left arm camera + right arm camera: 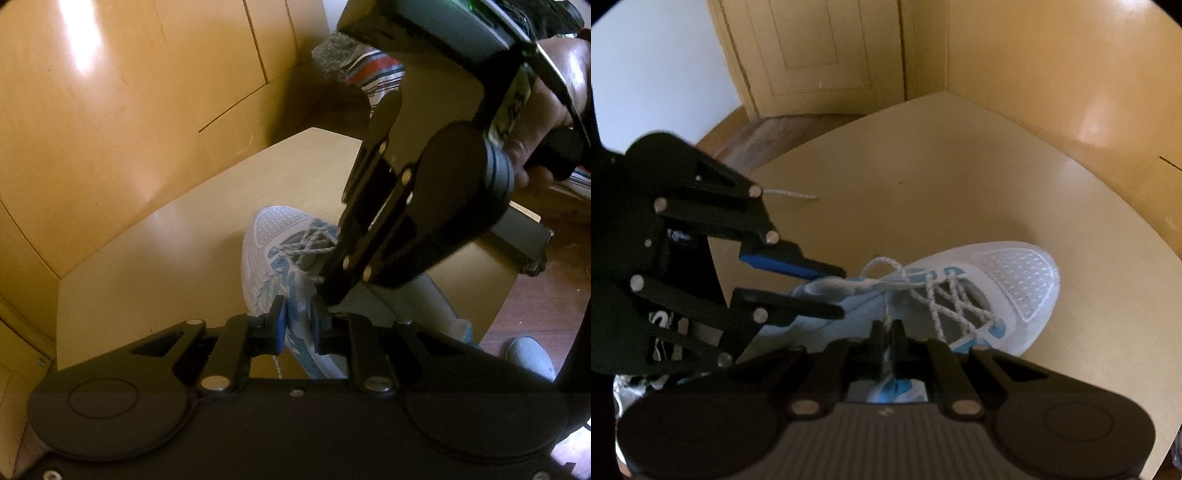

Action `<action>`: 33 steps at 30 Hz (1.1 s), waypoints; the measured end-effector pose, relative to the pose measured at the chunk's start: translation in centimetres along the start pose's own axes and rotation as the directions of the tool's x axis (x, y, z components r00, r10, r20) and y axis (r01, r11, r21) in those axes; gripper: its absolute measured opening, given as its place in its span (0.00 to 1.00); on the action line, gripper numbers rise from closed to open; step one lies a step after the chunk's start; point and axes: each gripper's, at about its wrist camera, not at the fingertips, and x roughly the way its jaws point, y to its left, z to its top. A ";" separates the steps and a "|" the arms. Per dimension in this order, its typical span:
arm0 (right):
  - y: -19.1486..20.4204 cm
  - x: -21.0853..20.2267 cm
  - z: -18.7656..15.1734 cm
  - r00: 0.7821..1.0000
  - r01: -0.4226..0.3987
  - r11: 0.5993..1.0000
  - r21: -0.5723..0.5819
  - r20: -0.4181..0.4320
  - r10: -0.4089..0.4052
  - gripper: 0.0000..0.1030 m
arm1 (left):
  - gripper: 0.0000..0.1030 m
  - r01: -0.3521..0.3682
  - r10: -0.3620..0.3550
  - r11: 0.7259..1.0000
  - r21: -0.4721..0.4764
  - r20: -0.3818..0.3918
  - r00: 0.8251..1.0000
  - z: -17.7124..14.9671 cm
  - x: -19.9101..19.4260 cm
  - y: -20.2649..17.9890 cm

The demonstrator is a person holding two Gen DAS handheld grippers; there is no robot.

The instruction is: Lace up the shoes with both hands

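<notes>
White-and-blue mesh sneaker [960, 295] on round tan wooden table [923, 177], toe at 2 o'clock; right gripper [887, 328] pinching white speckled lace [886, 314]; left gripper [298, 314] slightly spread astride tongue; only left view shows hand [546, 122] gripping right tool

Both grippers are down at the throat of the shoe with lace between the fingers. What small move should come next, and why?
Probably draw the right gripper gently up and back to take up slack. It is shut on a lace strand that rises from the crossed lacing of the white and blue shoe, and a loose loop stands above the tongue. The left gripper, fingers straddling the shoe's collar, can steady it.
</notes>
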 end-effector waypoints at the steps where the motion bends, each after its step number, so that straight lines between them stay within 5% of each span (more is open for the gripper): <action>1: 0.0 0.0 0.0 1.000 0.000 1.000 -0.001 0.000 0.000 0.04 | 0.13 0.001 -0.001 1.000 -0.003 0.000 1.000 0.0 -0.1 0.0; 6: 0.0 0.0 0.1 1.000 -0.002 1.000 -0.004 -0.001 0.002 0.04 | 0.13 0.052 -0.053 0.991 -0.124 -0.003 0.999 -0.1 -0.3 1.2; 9: -0.1 -0.1 0.1 1.000 -0.003 1.000 -0.007 -0.002 0.003 0.04 | 0.13 0.117 -0.121 0.957 -0.266 -0.002 0.993 -0.3 0.1 3.2; 17: -0.2 -0.1 0.3 1.000 -0.004 1.000 -0.013 0.000 0.004 0.04 | 0.13 0.183 -0.195 0.884 -0.431 0.015 0.981 -1.1 0.5 5.4; 27: 0.2 0.3 0.4 1.000 -0.003 1.000 -0.024 -0.007 0.002 0.04 | 0.13 0.221 -0.243 0.815 -0.535 0.031 0.970 -1.8 -0.2 4.9; 33: 0.1 0.2 0.6 1.000 -0.002 1.000 -0.021 -0.002 0.002 0.04 | 0.13 0.224 -0.247 0.810 -0.541 0.031 0.968 -1.2 0.1 4.2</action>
